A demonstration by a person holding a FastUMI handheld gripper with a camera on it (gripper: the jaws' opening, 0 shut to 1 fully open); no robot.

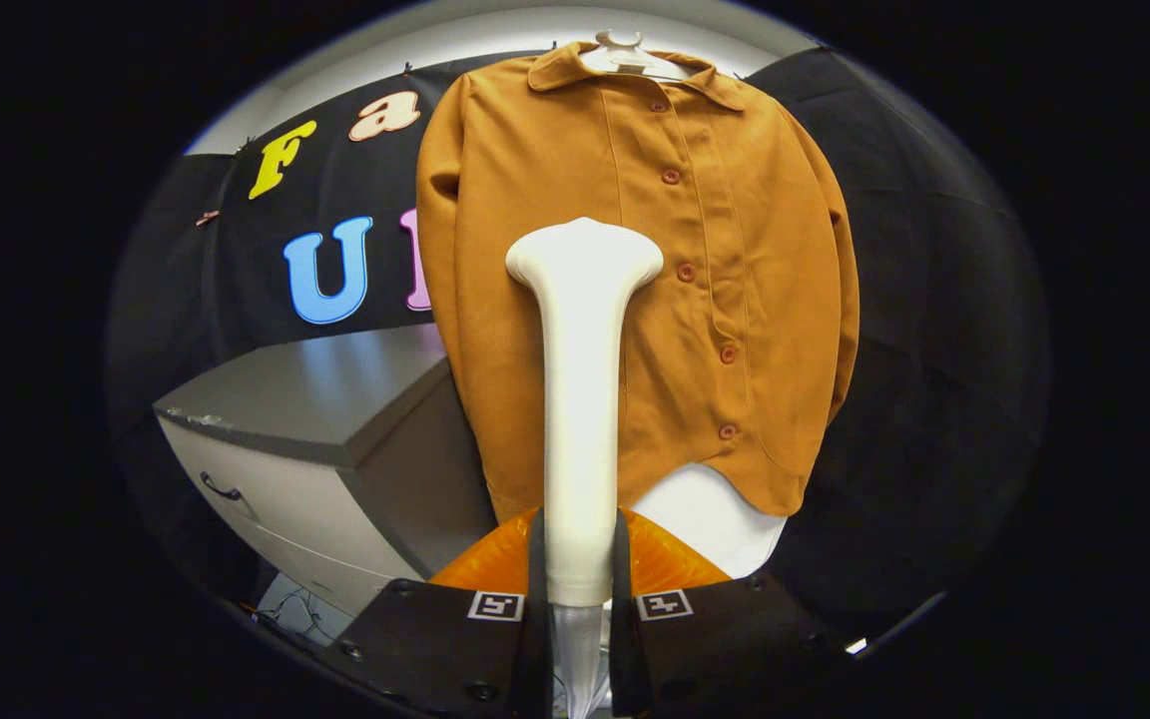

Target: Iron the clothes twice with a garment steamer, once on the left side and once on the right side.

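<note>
Gripper clamps smooth garment steamer (flared head) before matte buttoned shirt.

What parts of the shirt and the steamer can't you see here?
All in the gripper view:
- Steamer face: it points away, toward the shirt. Touching the cloth or not, cannot tell.
- Shirt's middle strip: hidden behind the steamer.
- Steamer's lower handle: covered by the gripper, which is shut on it.
- Hanger: mostly tucked under the collar.

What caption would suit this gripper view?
Gripper shut on a steamer, its head against the left front of a hanging shirt.
</note>
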